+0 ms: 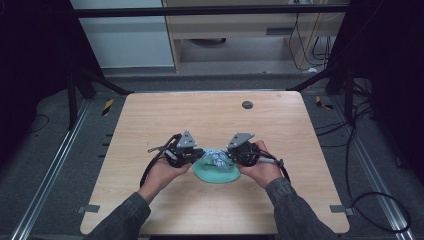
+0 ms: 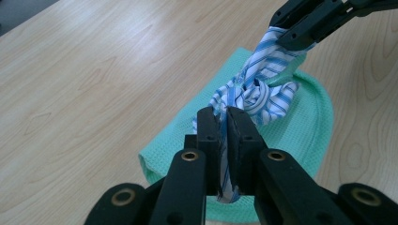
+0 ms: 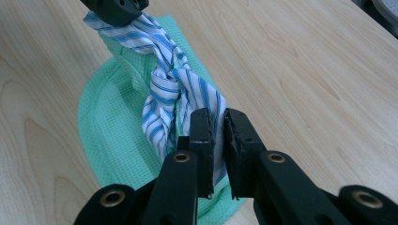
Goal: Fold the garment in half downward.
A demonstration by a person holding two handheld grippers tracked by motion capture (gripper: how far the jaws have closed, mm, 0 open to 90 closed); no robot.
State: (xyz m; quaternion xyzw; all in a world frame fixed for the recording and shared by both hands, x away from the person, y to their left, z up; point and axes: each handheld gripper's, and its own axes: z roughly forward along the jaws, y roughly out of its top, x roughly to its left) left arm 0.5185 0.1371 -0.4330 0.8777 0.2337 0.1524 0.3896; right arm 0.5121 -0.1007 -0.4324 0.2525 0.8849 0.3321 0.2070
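Both tools are clamped down tight. The left tool (image 2: 224,123) pinches one end of the blue-and-white striped cloth (image 2: 256,89), jaws nearly together with only fabric between them. The right tool (image 3: 218,124) grips the other end the same way. The striped cloth is knotted in the middle and stretches between the two tools, just above a green cloth (image 1: 216,174) lying flat on the table (image 1: 210,115), nearer its front edge, about midway between the sides.
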